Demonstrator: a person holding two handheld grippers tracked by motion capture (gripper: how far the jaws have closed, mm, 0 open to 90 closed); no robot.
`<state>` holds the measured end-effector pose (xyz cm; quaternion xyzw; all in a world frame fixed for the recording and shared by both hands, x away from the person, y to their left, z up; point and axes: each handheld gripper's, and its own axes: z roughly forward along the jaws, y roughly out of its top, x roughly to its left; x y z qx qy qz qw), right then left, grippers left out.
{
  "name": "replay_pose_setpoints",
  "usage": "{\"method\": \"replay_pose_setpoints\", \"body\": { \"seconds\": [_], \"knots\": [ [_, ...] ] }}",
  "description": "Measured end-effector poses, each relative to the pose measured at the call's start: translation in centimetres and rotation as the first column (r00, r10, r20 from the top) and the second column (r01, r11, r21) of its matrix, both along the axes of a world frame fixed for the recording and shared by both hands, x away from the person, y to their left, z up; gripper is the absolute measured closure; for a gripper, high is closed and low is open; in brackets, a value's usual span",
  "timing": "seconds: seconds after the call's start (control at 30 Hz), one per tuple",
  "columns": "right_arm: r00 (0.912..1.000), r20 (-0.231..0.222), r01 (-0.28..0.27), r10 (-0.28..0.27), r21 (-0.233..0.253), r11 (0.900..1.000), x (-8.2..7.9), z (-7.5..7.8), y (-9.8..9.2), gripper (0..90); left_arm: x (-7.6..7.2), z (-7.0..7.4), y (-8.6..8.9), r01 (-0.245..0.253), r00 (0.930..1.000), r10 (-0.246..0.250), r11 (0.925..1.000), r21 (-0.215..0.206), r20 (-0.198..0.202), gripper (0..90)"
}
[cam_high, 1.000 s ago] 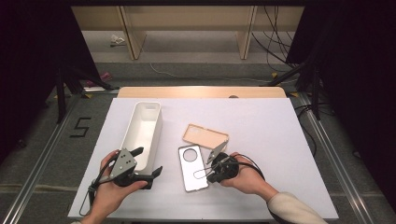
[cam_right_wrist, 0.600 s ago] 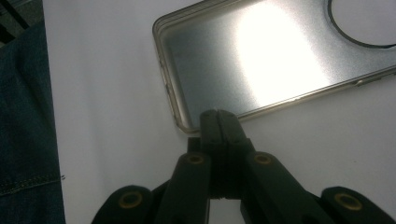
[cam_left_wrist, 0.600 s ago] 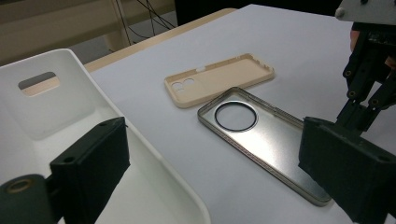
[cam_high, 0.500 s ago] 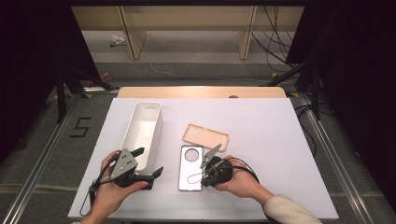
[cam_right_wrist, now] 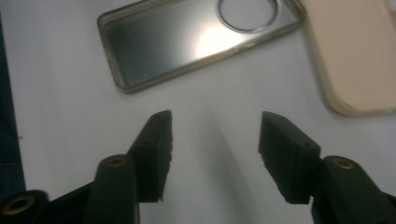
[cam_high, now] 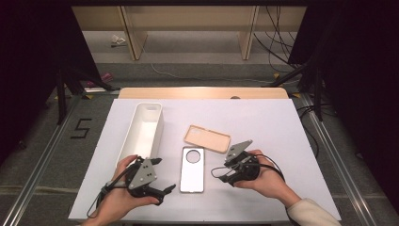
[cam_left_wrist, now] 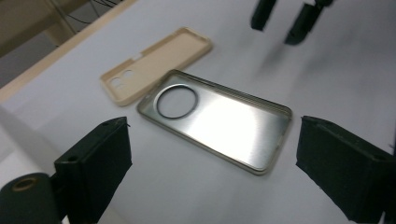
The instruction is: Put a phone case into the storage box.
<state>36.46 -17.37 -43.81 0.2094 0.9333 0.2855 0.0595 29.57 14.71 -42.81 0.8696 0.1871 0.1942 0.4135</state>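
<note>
A silvery phone case [cam_high: 193,168] with a round camera hole lies flat, hollow side up, at the table's front middle. A beige phone case [cam_high: 207,138] lies just behind it, also hollow side up. My left gripper [cam_high: 162,175] is held open left of the silvery case [cam_left_wrist: 219,121], which lies beyond its wide-spread jaws. My right gripper [cam_high: 220,176] is open just right of that case, jaws pointing at its long edge with nothing between them. In the right gripper view the silvery case [cam_right_wrist: 187,42] and beige case [cam_right_wrist: 359,56] lie ahead of my right gripper [cam_right_wrist: 217,130].
A long white bin [cam_high: 146,129] stands at the left, behind my left hand. The white table [cam_high: 282,127] has free room on its right half. In the left gripper view the beige case [cam_left_wrist: 154,63] lies behind the silvery one, and the right gripper's jaws [cam_left_wrist: 282,18] hang at the top.
My right gripper moved in toward the silvery case's edge and has drawn back a little to the right. The left gripper and both cases have stayed where they were.
</note>
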Motion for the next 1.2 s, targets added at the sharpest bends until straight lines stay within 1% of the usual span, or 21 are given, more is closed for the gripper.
{"method": "replay_pose_setpoints", "body": {
  "seconds": [0.03,0.1,0.2,0.33,0.37,0.5,0.53,0.6,0.63,0.7,0.73,0.77,0.83,0.9,0.97,1.03,1.07,1.1,1.13,1.17,1.2],
  "knots": [
    [0.9999,0.002,0.01,-0.01,0.005,1.0,-0.1,0.1,-0.6,39.3,0.0,0.0,-0.4,0.018,0.9998,-0.018,0.9995,0.027,-0.005,11.5],
    [0.9991,0.005,0.043,-0.043,0.022,0.999,-0.1,0.0,-1.8,33.1,0.1,-0.3,-1.4,0.073,0.9973,-0.072,0.9917,0.105,-0.017,14.1],
    [0.9962,0.008,0.086,-0.086,0.052,0.995,-0.2,0.0,-3.4,27.9,0.4,-0.9,-2.9,0.143,0.9897,-0.141,0.9709,0.192,-0.023,16.7],
    [0.9888,0.025,0.144,-0.147,0.094,0.985,-0.3,0.3,-5.2,25.8,1.1,-1.2,-4.6,0.204,0.9789,-0.197,0.9325,0.298,-0.054,20.1],
    [0.9868,0.021,0.158,-0.161,0.099,0.983,-0.3,0.4,-5.6,25.5,1.3,-1.1,-5.1,0.21,0.9777,-0.202,0.9271,0.311,-0.057,22.5],
    [0.981,0.021,0.189,-0.193,0.119,0.975,-0.2,0.4,-6.6,25.0,2.1,-1.0,-6.7,0.25,0.9682,-0.234,0.88,0.404,-0.088,27.4],
    [0.9799,0.019,0.195,-0.199,0.12,0.973,-0.3,0.5,-6.7,25.0,2.3,-1.1,-7.1,0.267,0.9636,-0.246,0.8623,0.43,-0.104,29.3],
    [0.9795,0.02,0.196,-0.2,0.123,0.973,-0.4,0.5,-6.9,25.0,2.6,-1.3,-7.8,0.294,0.9556,-0.263,0.8339,0.467,-0.133,30.4],
    [0.9791,0.02,0.199,-0.203,0.123,0.972,-0.4,0.5,-7.0,25.1,2.7,-1.5,-8.2,0.305,0.9522,-0.27,0.8228,0.479,-0.144,32.5],
    [0.979,0.02,0.199,-0.203,0.124,0.972,-0.4,0.5,-7.1,25.1,3.0,-1.8,-8.7,0.319,0.9478,-0.273,0.809,0.494,-0.165,33.0],
    [0.9783,0.021,0.202,-0.206,0.124,0.972,-0.4,0.5,-7.2,25.1,3.2,-1.8,-8.9,0.325,0.9457,-0.277,0.7983,0.507,-0.17,34.4],
    [0.978,0.024,0.203,-0.207,0.127,0.971,-0.4,0.5,-7.2,25.1,3.3,-1.9,-9.1,0.327,0.9451,-0.277,0.792,0.516,-0.174,35.8],
    [0.9776,0.024,0.204,-0.209,0.129,0.97,-0.4,0.6,-7.3,25.1,3.4,-2.0,-9.4,0.329,0.9443,-0.268,0.7884,0.52,-0.191,37.7],
    [0.9772,0.025,0.206,-0.211,0.13,0.97,-0.4,0.6,-7.4,25.2,3.6,-2.2,-9.7,0.339,0.9406,-0.269,0.7739,0.535,-0.207,38.6],
    [0.9767,0.023,0.209,-0.214,0.131,0.969,-0.4,0.6,-7.4,25.2,3.7,-2.3,-9.9,0.346,0.9381,-0.268,0.7645,0.544,-0.219,39.2],
    [0.9763,0.025,0.21,-0.215,0.13,0.969,-0.4,0.6,-7.4,25.3,3.9,-2.4,-10.0,0.353,0.935,-0.263,0.7594,0.547,-0.238,40.6],
    [0.9758,0.027,0.212,-0.217,0.131,0.969,-0.4,0.6,-7.4,25.3,4.0,-2.5,-10.0,0.357,0.9333,-0.265,0.7523,0.554,-0.242,41.4],
    [0.9752,0.028,0.214,-0.22,0.131,0.968,-0.4,0.6,-7.5,25.3,4.0,-2.6,-10.0,0.358,0.9329,-0.264,0.7502,0.556,-0.245,41.7],
    [0.9744,0.029,0.217,-0.223,0.133,0.967,-0.4,0.6,-7.5,25.4,3.9,-2.7,-10.1,0.356,0.9332,-0.255,0.7562,0.549,-0.254,42.2],
    [0.9739,0.029,0.219,-0.225,0.135,0.966,-0.4,0.6,-7.5,25.3,4.0,-2.7,-10.1,0.36,0.9323,-0.264,0.7502,0.555,-0.248,42.6],
    [0.9736,0.031,0.22,-0.226,0.137,0.966,-0.4,0.6,-7.6,25.2,4.0,-2.8,-10.1,0.363,0.9308,-0.265,0.7489,0.554,-0.252,42.8]
  ]
}}
